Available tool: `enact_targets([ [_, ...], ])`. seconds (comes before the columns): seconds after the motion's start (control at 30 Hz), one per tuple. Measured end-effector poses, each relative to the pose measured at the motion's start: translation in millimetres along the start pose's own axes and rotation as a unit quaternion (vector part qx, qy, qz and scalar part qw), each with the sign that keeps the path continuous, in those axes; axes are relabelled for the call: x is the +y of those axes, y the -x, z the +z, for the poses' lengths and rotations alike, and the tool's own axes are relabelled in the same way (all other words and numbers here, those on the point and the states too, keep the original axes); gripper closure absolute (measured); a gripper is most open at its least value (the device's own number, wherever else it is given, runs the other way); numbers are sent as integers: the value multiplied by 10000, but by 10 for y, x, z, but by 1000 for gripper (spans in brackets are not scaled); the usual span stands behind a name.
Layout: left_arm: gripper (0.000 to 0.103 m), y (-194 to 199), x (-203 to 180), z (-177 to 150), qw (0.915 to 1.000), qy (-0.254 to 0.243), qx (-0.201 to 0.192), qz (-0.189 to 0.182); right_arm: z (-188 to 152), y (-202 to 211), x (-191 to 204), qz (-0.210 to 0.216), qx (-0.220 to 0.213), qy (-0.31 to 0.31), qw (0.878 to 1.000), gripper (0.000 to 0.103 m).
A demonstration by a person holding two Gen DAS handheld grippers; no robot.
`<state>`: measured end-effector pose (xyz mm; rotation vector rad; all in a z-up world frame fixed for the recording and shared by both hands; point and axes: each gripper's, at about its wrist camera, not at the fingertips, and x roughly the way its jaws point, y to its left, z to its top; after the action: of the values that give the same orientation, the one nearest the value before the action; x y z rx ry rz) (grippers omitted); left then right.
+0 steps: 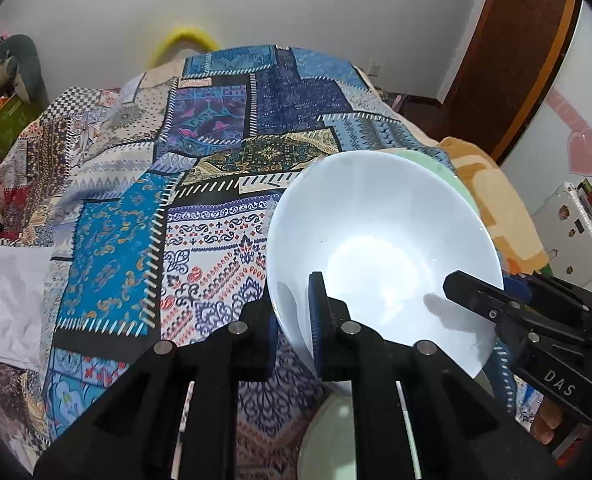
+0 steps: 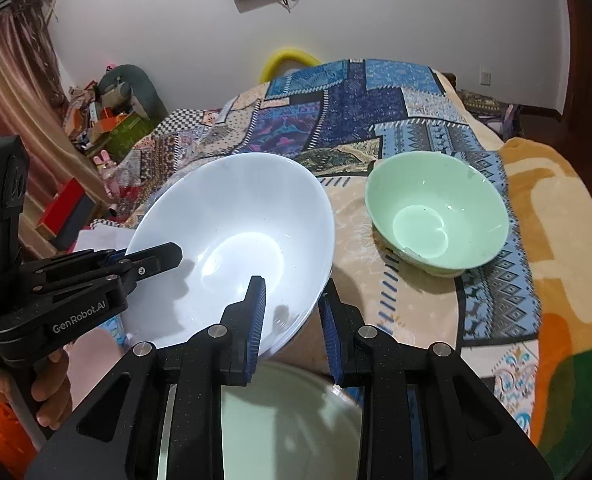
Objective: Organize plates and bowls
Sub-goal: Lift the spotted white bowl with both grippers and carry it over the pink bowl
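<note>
A large white bowl (image 1: 380, 248) is held tilted above the patchwork cloth, gripped on opposite rims by both grippers. My left gripper (image 1: 293, 320) is shut on its near-left rim, one finger inside and one outside. My right gripper (image 2: 291, 316) straddles the rim (image 2: 231, 248) on the other side, with a small gap showing at its outer pad. A pale green bowl (image 2: 436, 216) stands upright on the cloth to the right, apart from the white bowl; only its edge (image 1: 436, 164) shows in the left wrist view. A pale green plate (image 2: 287, 412) lies below my right gripper.
The table is draped in a patchwork cloth (image 1: 199, 184) over an orange blanket (image 2: 556, 240). Clutter and boxes (image 2: 107, 124) lie on the floor to the left. A white appliance (image 1: 576, 228) stands at the right. A wooden door (image 1: 516, 52) is behind.
</note>
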<state>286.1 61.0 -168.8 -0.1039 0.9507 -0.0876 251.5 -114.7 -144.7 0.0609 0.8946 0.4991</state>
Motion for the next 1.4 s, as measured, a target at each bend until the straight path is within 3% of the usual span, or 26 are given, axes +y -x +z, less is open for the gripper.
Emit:
enact_targets([
  [0.67, 90, 927, 53, -588, 9987, 310, -386, 134, -310, 471, 466, 236, -256, 348, 9988, 78],
  [1.4, 90, 1356, 820, -1382, 9929, 996, -387, 514, -719, 201, 1270, 719, 99, 789, 9942, 78],
])
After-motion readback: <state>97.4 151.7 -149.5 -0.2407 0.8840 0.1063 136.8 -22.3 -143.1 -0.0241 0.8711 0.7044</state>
